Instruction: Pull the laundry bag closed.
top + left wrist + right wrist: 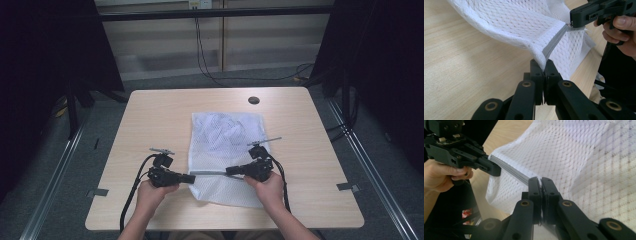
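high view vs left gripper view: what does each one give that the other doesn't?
High view alone: the whole table, its dark round hole, both forearms and the full mesh bag. Left gripper view alone: the left gripper seen close, jaws shut on the bag's grey zipper strip. Both: the bag stretched between the left gripper and the right gripper.

A white mesh bag lies on the wooden table.

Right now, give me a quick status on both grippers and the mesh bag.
Left gripper shut on grey zipper strip. Right gripper shut on it too. White mesh bag on table, near edge lifted. Nothing in the way.
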The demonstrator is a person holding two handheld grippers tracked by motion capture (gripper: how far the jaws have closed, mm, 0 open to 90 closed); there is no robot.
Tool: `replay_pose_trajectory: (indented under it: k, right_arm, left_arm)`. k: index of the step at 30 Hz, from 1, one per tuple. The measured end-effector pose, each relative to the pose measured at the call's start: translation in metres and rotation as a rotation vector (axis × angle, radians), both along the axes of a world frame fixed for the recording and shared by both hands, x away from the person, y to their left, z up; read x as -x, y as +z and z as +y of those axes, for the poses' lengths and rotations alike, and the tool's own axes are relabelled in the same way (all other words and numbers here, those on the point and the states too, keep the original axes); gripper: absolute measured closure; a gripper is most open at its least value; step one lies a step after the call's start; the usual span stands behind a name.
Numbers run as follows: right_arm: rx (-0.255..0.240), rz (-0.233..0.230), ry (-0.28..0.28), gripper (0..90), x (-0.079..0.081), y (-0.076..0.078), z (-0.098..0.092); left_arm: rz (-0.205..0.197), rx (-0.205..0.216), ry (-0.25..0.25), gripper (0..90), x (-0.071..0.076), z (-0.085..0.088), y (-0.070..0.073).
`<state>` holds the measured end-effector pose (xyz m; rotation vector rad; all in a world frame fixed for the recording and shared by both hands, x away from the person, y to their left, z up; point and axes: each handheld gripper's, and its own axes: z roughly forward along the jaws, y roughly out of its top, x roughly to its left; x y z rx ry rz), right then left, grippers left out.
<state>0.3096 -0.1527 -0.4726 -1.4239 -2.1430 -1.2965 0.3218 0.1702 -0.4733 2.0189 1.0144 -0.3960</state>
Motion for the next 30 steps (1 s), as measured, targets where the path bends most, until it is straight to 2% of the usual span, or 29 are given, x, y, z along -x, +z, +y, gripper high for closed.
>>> replay_pose_trajectory:
  k: [9,17,21,30]
  right_arm:
    - [-0.005,-0.001,-0.002,87.1,0.0003,0.0005,-0.0029]
    - [0.0,-0.002,-0.005,87.1,0.0008,0.0013,-0.004]
    - [-0.006,0.001,-0.012,87.1,0.0007,0.0011,-0.0082]
    - [-0.001,0.001,-0.008,87.1,0.0017,0.0008,-0.0085]
  left_arm:
    - [0.004,0.006,-0.002,88.4,0.0005,-0.0011,0.0]
    - [-0.005,-0.006,-0.003,88.4,0.0003,-0.0014,-0.0004]
    - [0.002,0.005,-0.002,88.4,-0.0002,-0.0001,-0.0005]
    - [-0.003,-0.006,-0.008,88.4,-0.0004,-0.0002,-0.0005]
